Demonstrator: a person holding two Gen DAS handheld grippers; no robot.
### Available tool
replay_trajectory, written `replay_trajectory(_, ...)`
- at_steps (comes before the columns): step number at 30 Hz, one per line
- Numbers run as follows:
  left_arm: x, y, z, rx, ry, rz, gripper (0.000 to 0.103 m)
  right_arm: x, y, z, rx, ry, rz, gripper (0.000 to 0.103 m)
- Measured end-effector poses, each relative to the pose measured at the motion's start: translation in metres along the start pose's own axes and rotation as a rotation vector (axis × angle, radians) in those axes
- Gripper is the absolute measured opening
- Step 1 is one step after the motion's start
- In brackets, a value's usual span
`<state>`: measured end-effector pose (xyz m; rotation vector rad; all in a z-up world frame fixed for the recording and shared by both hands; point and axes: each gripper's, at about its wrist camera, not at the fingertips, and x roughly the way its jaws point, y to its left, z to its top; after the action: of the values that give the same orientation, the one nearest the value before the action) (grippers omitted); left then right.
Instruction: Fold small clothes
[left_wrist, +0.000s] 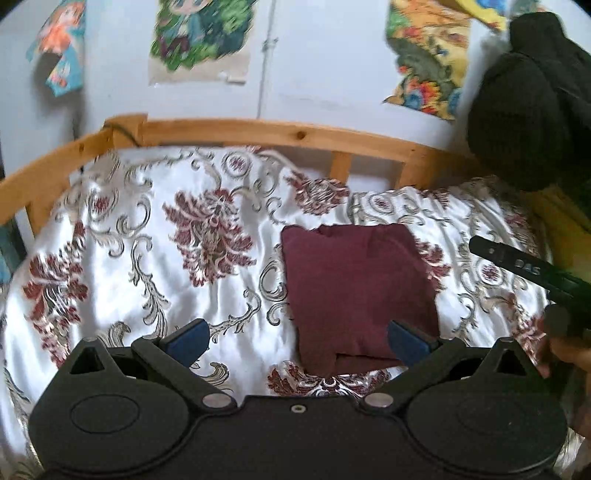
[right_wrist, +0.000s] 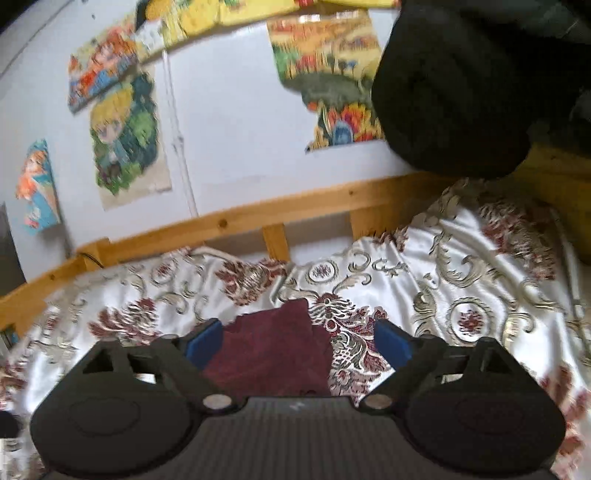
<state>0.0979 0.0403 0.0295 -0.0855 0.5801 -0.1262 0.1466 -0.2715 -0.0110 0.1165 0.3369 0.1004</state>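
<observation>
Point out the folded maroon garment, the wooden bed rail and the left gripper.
folded maroon garment (left_wrist: 354, 291): left wrist view, middle of its top layer.
wooden bed rail (left_wrist: 258, 131): left wrist view, top bar near the knot.
left gripper (left_wrist: 297, 341): left wrist view, midway between its blue fingertips, which stand apart.

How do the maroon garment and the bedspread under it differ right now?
The maroon garment is one plain dark colour; the bedspread is glossy white with red floral and grey scroll patterns. The garment is folded into a compact rectangle, while the bedspread lies spread and rumpled across the bed. The garment is far smaller and rests on top. Both are soft fabric, and neither is gripped.
</observation>
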Motion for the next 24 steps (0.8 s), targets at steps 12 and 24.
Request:
replay_trajectory(12,-0.069,0.007,-0.047,0.090,-0.102,-0.014,0.102,-0.159,0.037,-0.033,-0.082,-0.129,-0.048,0.103)
replay_trajectory(24,-0.073,0.016,-0.079,0.100,-0.065,0.005,0.102,-0.194,0.041,-0.063,-0.098,-0.057,-0.107,0.103)
